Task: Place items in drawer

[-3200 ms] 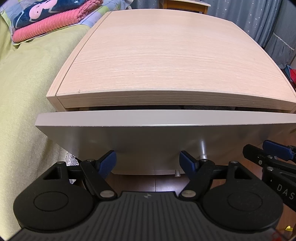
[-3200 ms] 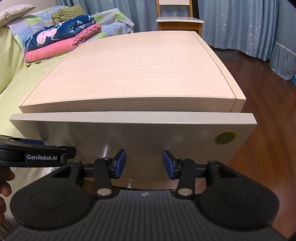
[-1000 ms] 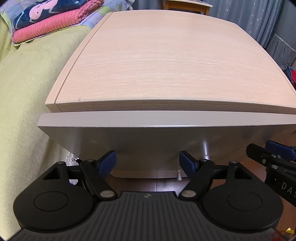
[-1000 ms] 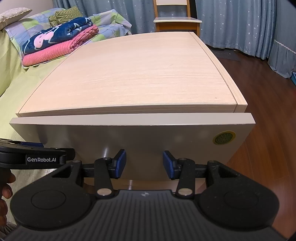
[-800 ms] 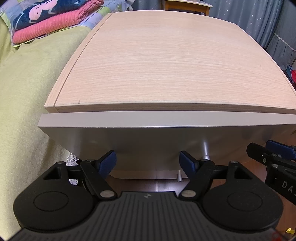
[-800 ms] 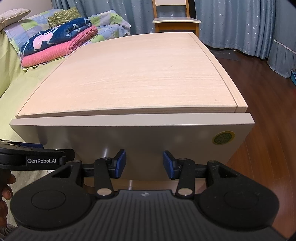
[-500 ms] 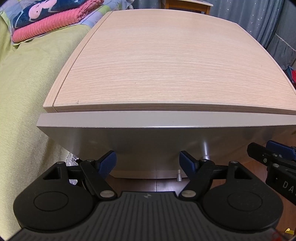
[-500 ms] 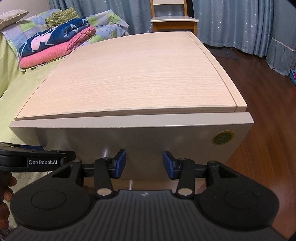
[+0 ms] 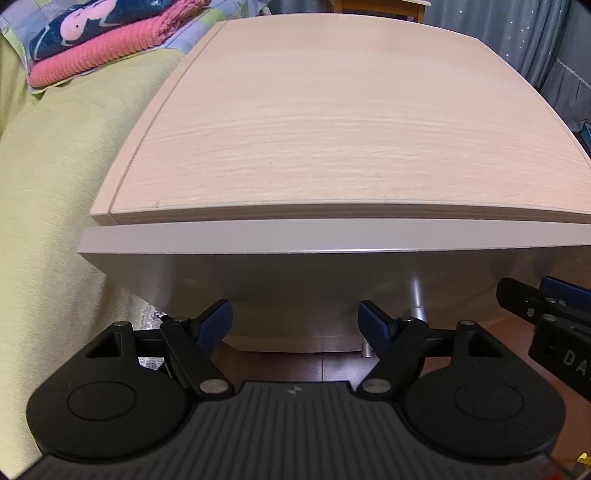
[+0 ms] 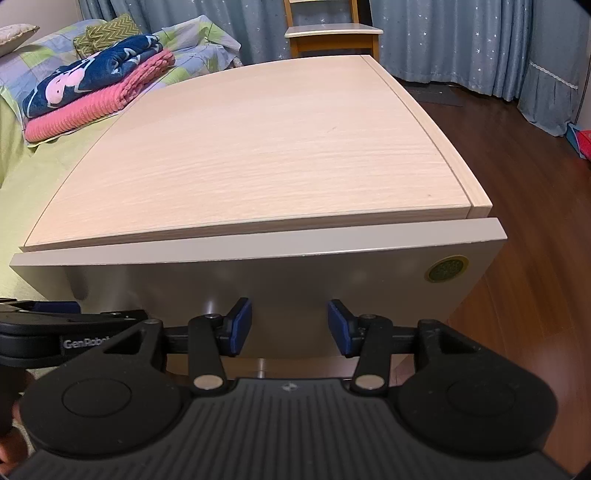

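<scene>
The grey drawer front (image 9: 295, 266) (image 10: 280, 280) sits flush under the light wood top (image 9: 332, 129) (image 10: 258, 147) of the bedside cabinet, with no gap showing. My left gripper (image 9: 295, 323) is open, its blue pads close to the drawer's lower edge, nothing between them. My right gripper (image 10: 290, 325) is open too, against the drawer front near its middle. A round green sticker (image 10: 446, 269) marks the drawer's right end. A metal handle post (image 9: 416, 297) shows beside the left gripper's right finger. No items are in view.
A bed with a yellow-green cover (image 9: 48, 177) lies left of the cabinet, with folded pink and navy blankets (image 10: 96, 96) on it. A wooden chair (image 10: 332, 35) and blue curtains (image 10: 461, 40) stand behind. Dark wood floor (image 10: 535, 221) runs along the right.
The drawer has slid in: the dark gap under the top 3.2 s ago is gone. Both grippers followed it forward and stayed open.
</scene>
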Demonstrator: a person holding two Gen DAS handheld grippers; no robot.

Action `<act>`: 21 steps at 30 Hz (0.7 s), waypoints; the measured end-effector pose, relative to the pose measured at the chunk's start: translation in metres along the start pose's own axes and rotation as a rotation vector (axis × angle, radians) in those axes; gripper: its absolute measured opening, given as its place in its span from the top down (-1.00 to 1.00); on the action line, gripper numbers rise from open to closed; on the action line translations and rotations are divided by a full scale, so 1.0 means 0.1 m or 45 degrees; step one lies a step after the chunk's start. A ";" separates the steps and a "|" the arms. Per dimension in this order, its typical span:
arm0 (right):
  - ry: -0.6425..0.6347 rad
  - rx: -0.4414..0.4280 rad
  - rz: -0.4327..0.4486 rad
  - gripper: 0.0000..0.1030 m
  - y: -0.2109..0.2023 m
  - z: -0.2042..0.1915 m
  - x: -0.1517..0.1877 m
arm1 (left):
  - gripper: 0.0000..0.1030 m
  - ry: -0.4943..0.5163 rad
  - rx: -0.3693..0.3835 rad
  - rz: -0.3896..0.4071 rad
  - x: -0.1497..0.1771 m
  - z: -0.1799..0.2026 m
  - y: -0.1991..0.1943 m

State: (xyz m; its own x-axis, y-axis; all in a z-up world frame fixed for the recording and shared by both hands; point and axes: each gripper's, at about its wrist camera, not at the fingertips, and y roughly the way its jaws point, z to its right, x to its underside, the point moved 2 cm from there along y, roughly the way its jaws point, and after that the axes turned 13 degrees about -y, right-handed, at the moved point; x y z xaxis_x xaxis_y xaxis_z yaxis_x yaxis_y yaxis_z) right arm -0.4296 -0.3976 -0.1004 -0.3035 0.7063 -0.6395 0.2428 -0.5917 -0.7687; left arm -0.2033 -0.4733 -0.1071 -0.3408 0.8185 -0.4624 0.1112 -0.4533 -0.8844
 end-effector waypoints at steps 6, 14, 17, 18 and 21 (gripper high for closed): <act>-0.040 0.000 0.069 -0.30 -0.22 -0.01 0.00 | -0.49 -0.035 -0.009 0.024 0.05 -0.07 -0.26; -0.037 -0.038 0.091 -0.82 -0.64 -0.02 0.09 | -0.61 -0.046 -0.052 0.112 0.28 -0.17 -0.78; -0.053 -0.014 0.083 -0.92 -0.76 -0.03 0.11 | -0.63 -0.081 -0.046 0.142 0.32 -0.21 -0.97; -0.056 -0.008 0.081 -0.93 -0.80 -0.04 0.12 | -0.63 -0.089 -0.044 0.149 0.33 -0.23 -1.00; -0.065 0.014 0.054 -0.97 -0.91 -0.04 0.12 | -0.65 -0.098 -0.055 0.174 0.35 -0.24 -1.11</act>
State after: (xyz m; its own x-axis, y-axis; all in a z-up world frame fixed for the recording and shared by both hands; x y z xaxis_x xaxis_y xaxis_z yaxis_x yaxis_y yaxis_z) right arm -0.4512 -0.3337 -0.0383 -0.3402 0.6599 -0.6699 0.2467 -0.6249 -0.7407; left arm -0.2055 -0.3858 -0.0269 -0.3901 0.7199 -0.5741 0.2011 -0.5418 -0.8161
